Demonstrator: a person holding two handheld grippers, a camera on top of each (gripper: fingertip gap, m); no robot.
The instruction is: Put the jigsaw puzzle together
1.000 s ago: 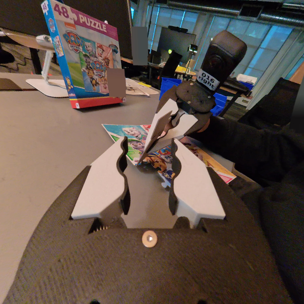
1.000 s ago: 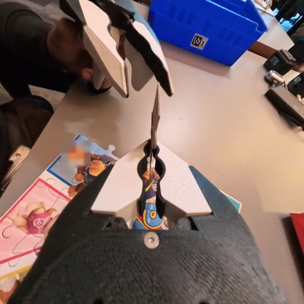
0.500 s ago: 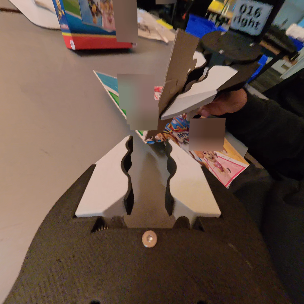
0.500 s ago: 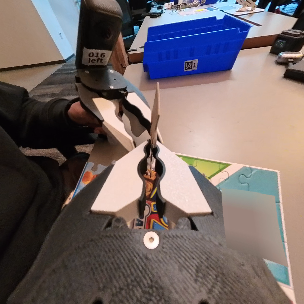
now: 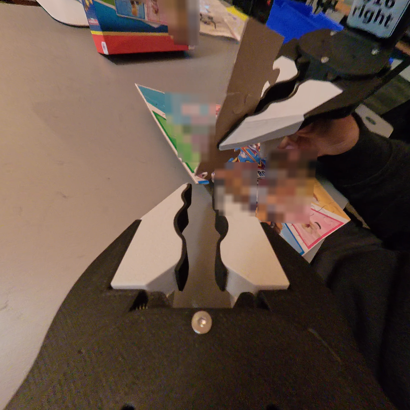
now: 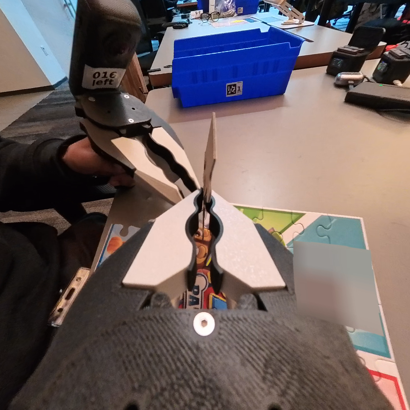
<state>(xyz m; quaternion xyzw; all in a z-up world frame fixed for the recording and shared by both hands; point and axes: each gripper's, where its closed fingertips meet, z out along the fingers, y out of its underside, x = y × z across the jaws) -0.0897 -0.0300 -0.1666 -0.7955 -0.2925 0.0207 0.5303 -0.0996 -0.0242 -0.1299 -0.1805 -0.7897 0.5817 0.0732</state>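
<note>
Here the right claw (image 6: 205, 195) is pinching a puzzle chunk (image 6: 210, 155) edge-on at its tips, so the chunk is standing upright above the puzzle (image 6: 321, 230). The left claw (image 5: 200, 188) is hovering just beside it, jaws narrowly parted on nothing, probably; its right tip is blurred.

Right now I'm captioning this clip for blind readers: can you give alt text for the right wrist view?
The right gripper pinches a strip of joined puzzle pieces on edge above a half-built puzzle on a grey table. The left gripper, slightly open, sits beside it; a blue bin stands behind.
</note>
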